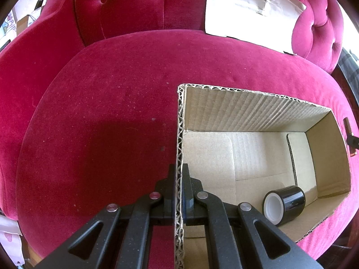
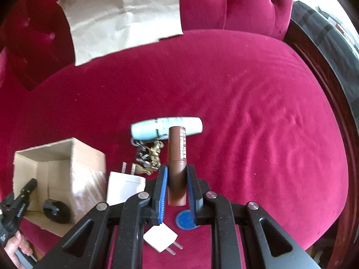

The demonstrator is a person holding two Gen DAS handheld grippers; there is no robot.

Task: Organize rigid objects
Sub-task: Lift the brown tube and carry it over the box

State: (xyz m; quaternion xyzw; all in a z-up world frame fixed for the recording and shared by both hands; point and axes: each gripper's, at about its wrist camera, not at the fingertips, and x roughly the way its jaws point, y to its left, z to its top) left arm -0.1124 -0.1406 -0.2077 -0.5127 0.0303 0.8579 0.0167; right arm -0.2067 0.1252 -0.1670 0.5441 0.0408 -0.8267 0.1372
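An open cardboard box [image 1: 264, 112] sits on a red velvet seat [image 1: 112, 103]. A black tape roll [image 1: 283, 204] lies in its near right corner. My left gripper [image 1: 179, 174] is shut on the box's left wall, one finger each side. In the right wrist view, my right gripper [image 2: 176, 179] is shut on a brown tube [image 2: 176, 165] and holds it above the seat. The box [image 2: 87, 157] is at the lower left there, with the tape roll [image 2: 56, 210] inside and the left gripper [image 2: 22, 199] at its edge.
On the seat lie a pale blue tube [image 2: 166, 128], a bunch of keys [image 2: 148, 159], a white plug adapter [image 2: 125, 187], a second white plug [image 2: 160, 238] and a blue disc [image 2: 185, 220]. A creased paper sheet [image 2: 125, 15] leans on the backrest. The seat's wooden rim [image 2: 332, 103] runs at right.
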